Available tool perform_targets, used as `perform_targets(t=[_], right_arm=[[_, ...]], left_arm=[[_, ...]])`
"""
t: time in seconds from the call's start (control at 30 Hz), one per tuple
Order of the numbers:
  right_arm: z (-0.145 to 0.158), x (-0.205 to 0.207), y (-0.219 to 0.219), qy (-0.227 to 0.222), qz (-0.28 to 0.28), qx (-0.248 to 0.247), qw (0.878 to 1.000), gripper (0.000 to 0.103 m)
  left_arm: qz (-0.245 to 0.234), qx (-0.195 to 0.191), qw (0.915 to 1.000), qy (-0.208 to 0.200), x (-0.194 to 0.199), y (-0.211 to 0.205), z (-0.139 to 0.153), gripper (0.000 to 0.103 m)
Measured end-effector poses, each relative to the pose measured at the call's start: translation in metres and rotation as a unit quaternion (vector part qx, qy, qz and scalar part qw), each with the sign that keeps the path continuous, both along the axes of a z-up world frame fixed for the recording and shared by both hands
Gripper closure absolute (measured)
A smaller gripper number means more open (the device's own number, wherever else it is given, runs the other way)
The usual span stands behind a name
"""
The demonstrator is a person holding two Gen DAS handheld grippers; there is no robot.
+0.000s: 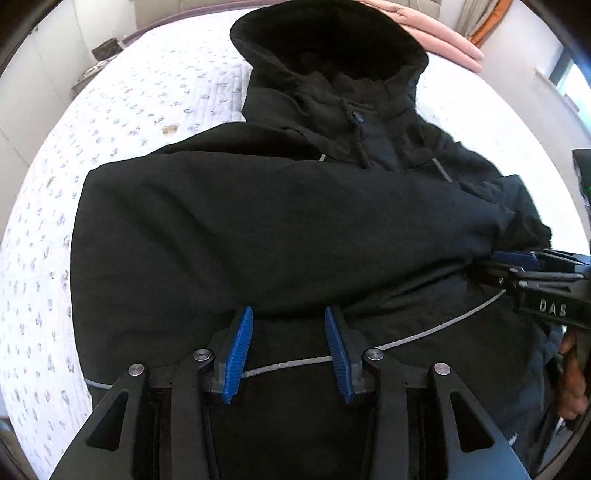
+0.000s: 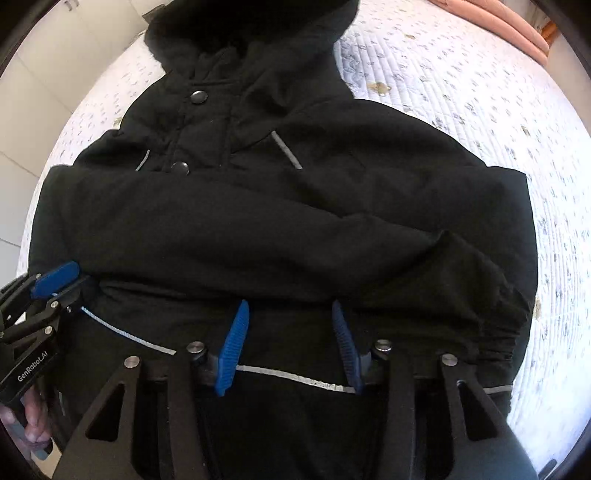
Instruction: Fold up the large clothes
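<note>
The black hooded jacket (image 1: pixel 280 221) lies front-up on the bed, hood (image 1: pixel 325 44) at the far end, hem at the near end. Both sleeves are folded across the chest, one over the other. Thin grey reflective piping (image 1: pixel 436 326) runs across the lower body and at the shoulders. Metal snap buttons (image 2: pixel 198 96) close the front placket below the collar. The right sleeve cuff (image 2: pixel 495 328) is gathered with elastic.

The left gripper (image 1: pixel 290 347) sits over the lower front of the jacket with its blue ribbed pads spread; no fabric is held between them. The right gripper (image 2: pixel 290 347) sits in the same attitude, jaws spread, over the piping. Each gripper also appears at the edge of the other's view, with its tips at the sleeve fabric.

Legible markings: "DAS" (image 1: pixel 552 307) on the right gripper body; "GenRobot.AI" (image 2: pixel 32 367) on the left gripper body.

Surface: a white quilted bedspread (image 1: pixel 122 122) with a small scattered print. A pink folded garment (image 1: pixel 443 33) lies at the far right of the bed. White cabinet panels (image 2: pixel 44 66) stand at the left.
</note>
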State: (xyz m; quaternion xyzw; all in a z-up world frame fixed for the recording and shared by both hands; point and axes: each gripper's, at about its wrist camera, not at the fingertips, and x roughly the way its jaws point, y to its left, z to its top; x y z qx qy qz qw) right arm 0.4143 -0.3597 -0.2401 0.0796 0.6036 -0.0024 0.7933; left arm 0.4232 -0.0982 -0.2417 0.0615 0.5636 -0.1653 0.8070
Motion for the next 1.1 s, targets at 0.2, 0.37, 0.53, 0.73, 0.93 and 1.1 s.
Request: perform_targets(t=[0.2, 0.37, 0.53, 0.73, 0.93, 1.1], right_arm=[[0.053, -0.047, -0.023, -0.03, -0.03, 0.04, 0.998, 0.057], [0.032, -0.08, -0.034, 0.026, -0.044, -0.043, 0.998, 0.067], [-0.007, -0.073, -0.044, 0.073, -0.081, 0.005, 0.994, 0.067], [-0.005, -0.071, -0.051, 0.082, -0.074, 0.016, 0.994, 0.067], [0.031, -0.063, -0.071, 0.07, -0.044, 0.038, 0.996, 0.063], [0.086, -0.032, -0.083, -0.005, -0.021, 0.047, 0.999, 0.062]], left_arm=[[-0.03, -0.021, 0.9988, -0.032, -0.023, 0.033, 0.043, 0.061], [-0.014, 0.004, 0.9999, 0.008, -0.03, 0.065, 0.018, 0.061], [-0.03, 0.029, 0.999, -0.019, -0.033, 0.056, 0.0, 0.06], [-0.017, 0.011, 0.9998, -0.003, -0.026, 0.06, 0.011, 0.06], [-0.026, 0.011, 0.9983, -0.051, -0.022, 0.068, 0.069, 0.06], [-0.014, -0.015, 0.9962, -0.085, 0.02, 0.057, 0.106, 0.059]])
